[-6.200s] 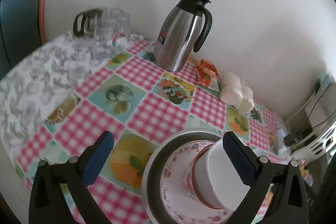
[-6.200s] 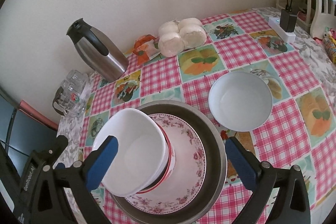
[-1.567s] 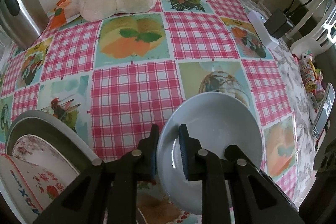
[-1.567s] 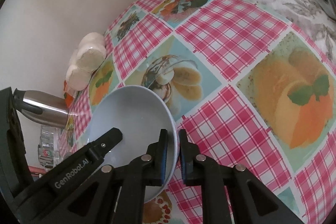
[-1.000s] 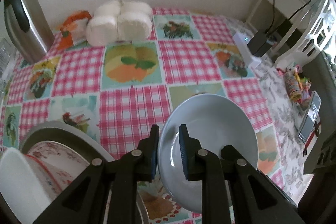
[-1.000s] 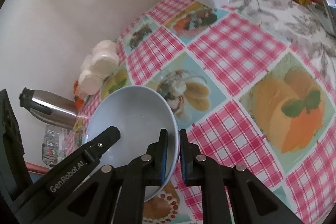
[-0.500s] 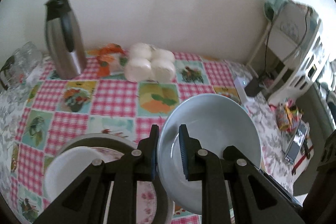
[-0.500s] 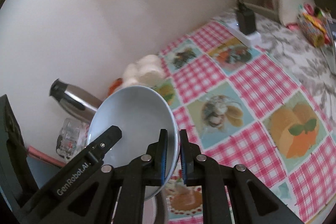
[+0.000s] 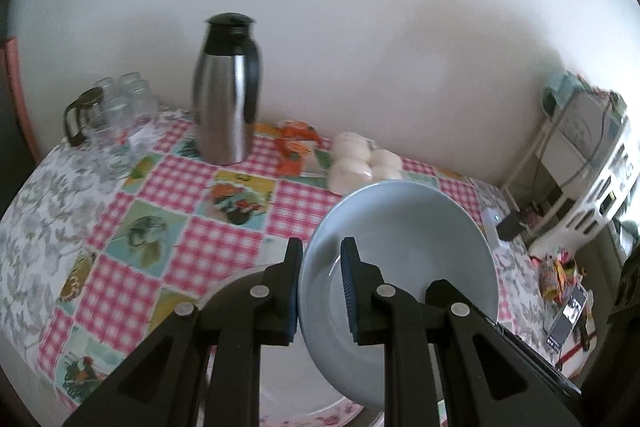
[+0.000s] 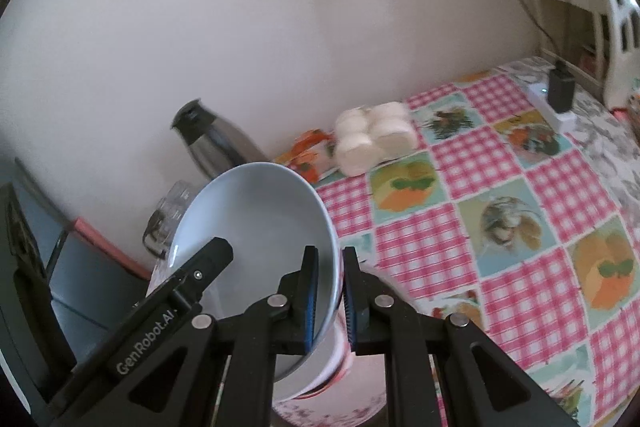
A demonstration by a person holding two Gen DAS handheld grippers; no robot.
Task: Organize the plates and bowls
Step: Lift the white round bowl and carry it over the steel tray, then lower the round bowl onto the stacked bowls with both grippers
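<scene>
Both grippers hold one pale blue bowl [image 9: 400, 247] by its rim, raised above the table. My left gripper [image 9: 320, 287] is shut on its left rim. My right gripper [image 10: 330, 291] is shut on the right rim of the bowl [image 10: 256, 227]. Below it stands the stack: a metal pan [image 9: 236, 287], a floral plate [image 10: 320, 407] and a white bowl with a red band [image 10: 320, 383], mostly hidden by the grippers.
A steel thermos jug [image 9: 226, 91], glass mugs [image 9: 116, 107], an orange packet [image 9: 294, 143] and a pack of white rolls [image 9: 360, 163] stand along the wall. A power strip with a charger [image 10: 558, 95] lies at the right.
The blue bowl, held by both grippers, has been lifted off the checked cloth and carried left over the stack. Both grippers stay shut on it.
</scene>
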